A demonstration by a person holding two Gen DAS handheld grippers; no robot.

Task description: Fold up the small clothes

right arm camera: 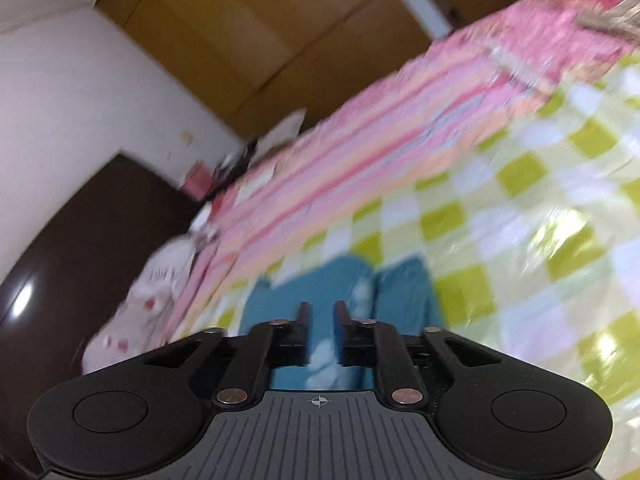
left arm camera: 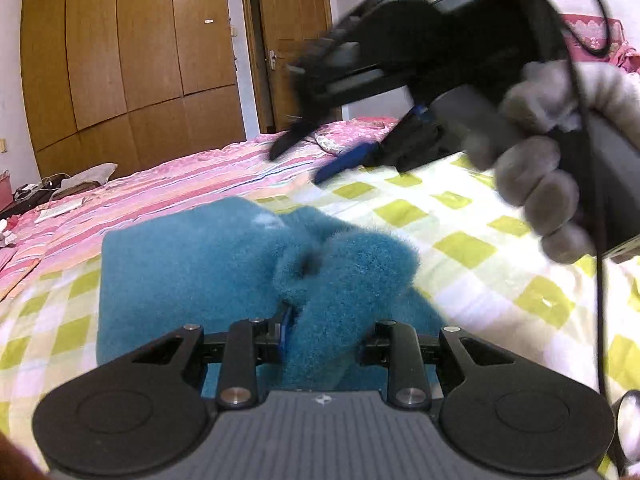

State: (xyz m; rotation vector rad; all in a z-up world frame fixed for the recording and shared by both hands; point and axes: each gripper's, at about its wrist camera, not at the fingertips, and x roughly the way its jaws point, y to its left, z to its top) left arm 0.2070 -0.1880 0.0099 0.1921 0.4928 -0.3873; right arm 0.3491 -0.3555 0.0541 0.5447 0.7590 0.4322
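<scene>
Checked quilt (left arm camera: 460, 240) underneath, teal garment (left arm camera: 180, 264) mid-fold on it. Left gripper (left arm camera: 320, 320) pinches a bunched flap; right gripper (right arm camera: 320, 312) hangs above, slightly parted, empty. Next I'd lay that flap flat.

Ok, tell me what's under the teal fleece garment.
The teal fleece garment lies on a green-and-white checked sheet, spread over a pink striped bedcover. The left gripper is bunching a fold. Anything beneath the fabric is covered.
</scene>
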